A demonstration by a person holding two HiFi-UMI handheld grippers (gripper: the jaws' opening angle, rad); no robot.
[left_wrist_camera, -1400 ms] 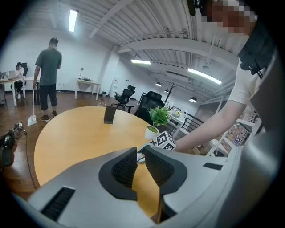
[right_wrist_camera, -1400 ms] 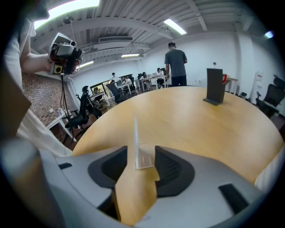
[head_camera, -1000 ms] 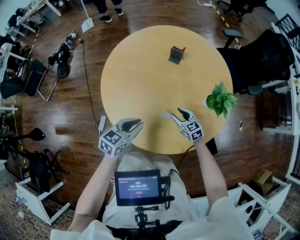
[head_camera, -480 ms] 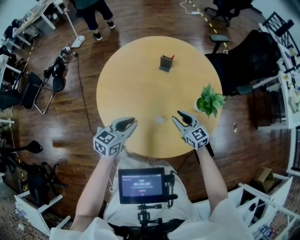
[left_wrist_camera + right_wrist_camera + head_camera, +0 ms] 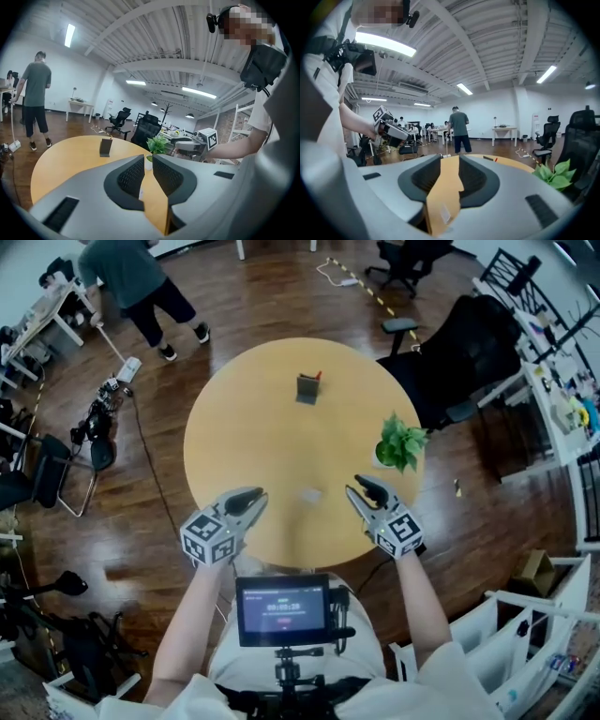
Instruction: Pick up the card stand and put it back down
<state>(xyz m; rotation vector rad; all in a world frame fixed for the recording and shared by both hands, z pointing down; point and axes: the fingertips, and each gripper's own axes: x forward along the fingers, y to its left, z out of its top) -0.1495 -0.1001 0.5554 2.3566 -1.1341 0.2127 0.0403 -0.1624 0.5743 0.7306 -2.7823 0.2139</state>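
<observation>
The card stand (image 5: 307, 388), a small dark holder with a red tip, stands upright on the far side of the round wooden table (image 5: 244, 427). It also shows in the left gripper view as the card stand (image 5: 105, 147) and in the right gripper view as the card stand (image 5: 489, 158). My left gripper (image 5: 253, 499) hangs over the table's near edge, its jaws (image 5: 148, 161) a narrow gap apart with nothing between them. My right gripper (image 5: 362, 489) hangs beside it. Its jaws (image 5: 450, 161) have just been closing, still stand apart and hold nothing. Both grippers are far from the stand.
A potted green plant (image 5: 401, 442) stands at the table's right edge. A small white slip (image 5: 310, 494) lies on the table between the grippers. A person (image 5: 131, 277) stands at the far left, and black office chairs (image 5: 469, 343) are at the right.
Both grippers have risen and drawn back toward the table's near edge. The right jaws have narrowed. The table looks smaller and farther away. A person has come into view at the upper left.
</observation>
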